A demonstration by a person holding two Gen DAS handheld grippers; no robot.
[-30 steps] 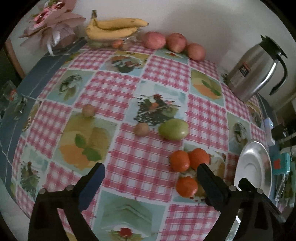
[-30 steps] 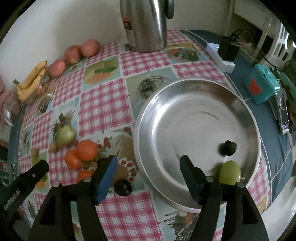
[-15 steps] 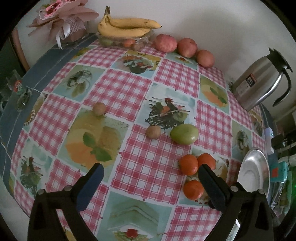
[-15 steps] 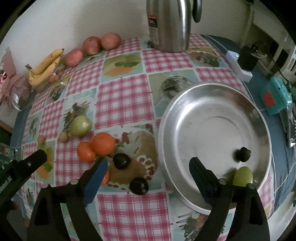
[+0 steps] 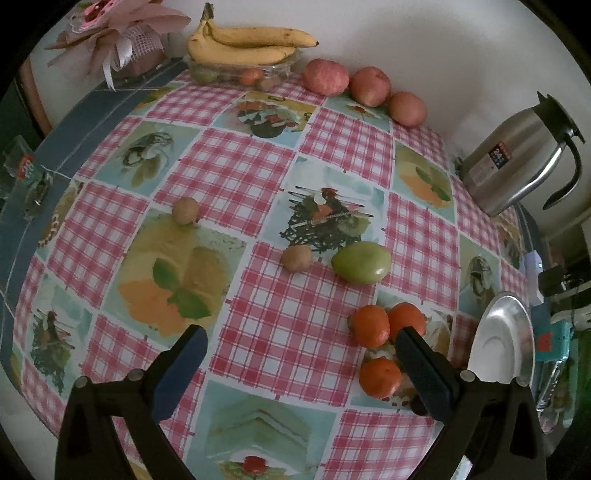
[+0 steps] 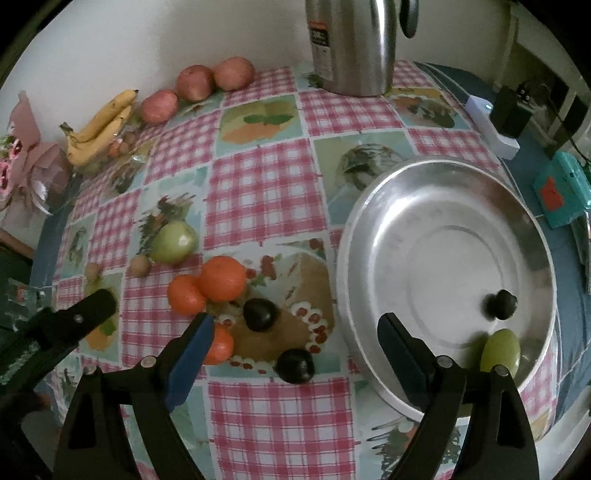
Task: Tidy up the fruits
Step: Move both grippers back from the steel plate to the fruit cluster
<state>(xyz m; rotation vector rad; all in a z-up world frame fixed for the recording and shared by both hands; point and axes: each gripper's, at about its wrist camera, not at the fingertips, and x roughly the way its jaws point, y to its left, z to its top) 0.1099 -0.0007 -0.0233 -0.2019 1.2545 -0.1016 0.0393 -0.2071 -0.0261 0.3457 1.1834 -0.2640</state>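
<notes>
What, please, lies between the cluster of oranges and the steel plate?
In the right wrist view, two dark plums lie on the tablecloth between the oranges and the steel plate.

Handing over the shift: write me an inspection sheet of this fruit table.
Surface: checked tablecloth, flat.
Job's things: steel plate holds one dark plum and one green fruit; two dark plums, three oranges, green tomato and two small brown fruits lie on the cloth.
Clutter: bananas, three red apples, steel jug.
Grippers: left gripper and right gripper, jaws open, empty.
Cables: black lead at the far right.
Surroundings: white wall.
</notes>
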